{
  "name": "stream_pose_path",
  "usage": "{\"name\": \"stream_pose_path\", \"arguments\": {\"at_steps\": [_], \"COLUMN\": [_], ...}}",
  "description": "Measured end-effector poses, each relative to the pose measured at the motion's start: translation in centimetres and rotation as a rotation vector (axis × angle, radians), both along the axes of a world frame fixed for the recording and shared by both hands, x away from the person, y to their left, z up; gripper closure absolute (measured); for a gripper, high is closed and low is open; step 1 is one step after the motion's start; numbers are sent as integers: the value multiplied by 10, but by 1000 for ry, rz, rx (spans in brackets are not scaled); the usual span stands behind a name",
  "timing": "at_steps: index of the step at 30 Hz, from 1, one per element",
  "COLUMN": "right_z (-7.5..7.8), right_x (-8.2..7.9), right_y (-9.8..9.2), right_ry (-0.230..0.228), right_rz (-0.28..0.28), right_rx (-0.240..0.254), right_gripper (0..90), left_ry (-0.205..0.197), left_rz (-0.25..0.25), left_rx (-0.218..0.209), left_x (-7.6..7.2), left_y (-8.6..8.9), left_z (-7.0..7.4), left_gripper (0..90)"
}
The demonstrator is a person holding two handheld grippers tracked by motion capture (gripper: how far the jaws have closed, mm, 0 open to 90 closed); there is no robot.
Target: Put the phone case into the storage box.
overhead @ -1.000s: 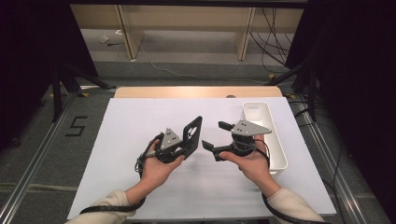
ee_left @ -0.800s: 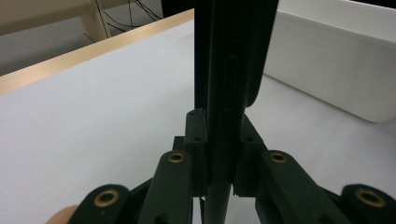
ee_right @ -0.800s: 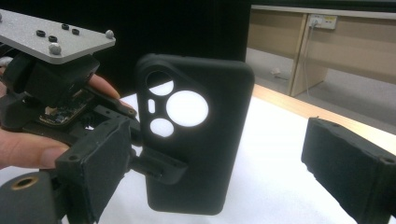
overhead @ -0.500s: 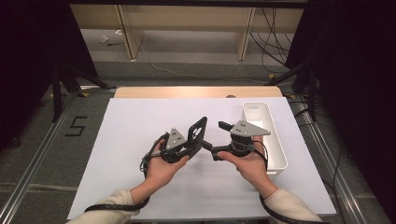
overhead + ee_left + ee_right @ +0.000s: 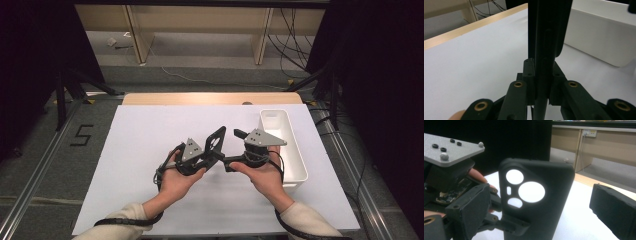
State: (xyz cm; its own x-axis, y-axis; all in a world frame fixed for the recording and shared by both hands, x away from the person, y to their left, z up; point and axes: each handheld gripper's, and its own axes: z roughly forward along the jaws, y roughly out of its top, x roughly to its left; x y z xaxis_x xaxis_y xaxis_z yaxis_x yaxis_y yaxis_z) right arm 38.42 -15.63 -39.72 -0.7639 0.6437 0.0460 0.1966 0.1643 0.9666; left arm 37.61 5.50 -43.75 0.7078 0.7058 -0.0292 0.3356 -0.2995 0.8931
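White table sheet [image 5: 150, 165] under both hands, white bin [image 5: 290, 150] at right edge. High view: left gripper [image 5: 212, 150] clamped on black phone case [image 5: 216, 142], held above sheet mid-table; right gripper [image 5: 235, 150] alongside, just been opening.
Left gripper view: case [image 5: 546, 32] edge-on, pinched between jaws.
Right gripper view: case [image 5: 536, 200] upright between spread jaws, unpressed.

Bright, evenly lit table; dark surroundings; soft close-up blur.

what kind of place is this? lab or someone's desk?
Looks like a lab recording station, not a home desk: a white table between dark curtains, a "5" marked on the floor, loose cables, and a person holding a black phone case in the left gripper.
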Motion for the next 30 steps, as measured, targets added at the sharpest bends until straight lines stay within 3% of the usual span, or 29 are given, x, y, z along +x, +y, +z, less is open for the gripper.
{"name": "stream_pose_path", "arguments": {"at_steps": [30], "right_z": [-3], "right_x": [10], "right_y": [10], "right_ry": [15], "right_rz": [-30], "right_rx": [22], "right_gripper": [23], "left_ry": [-5], "left_rz": [-26], "left_rx": [0], "left_x": [-3], "left_y": [-10], "left_z": [-1], "left_gripper": [796]}}
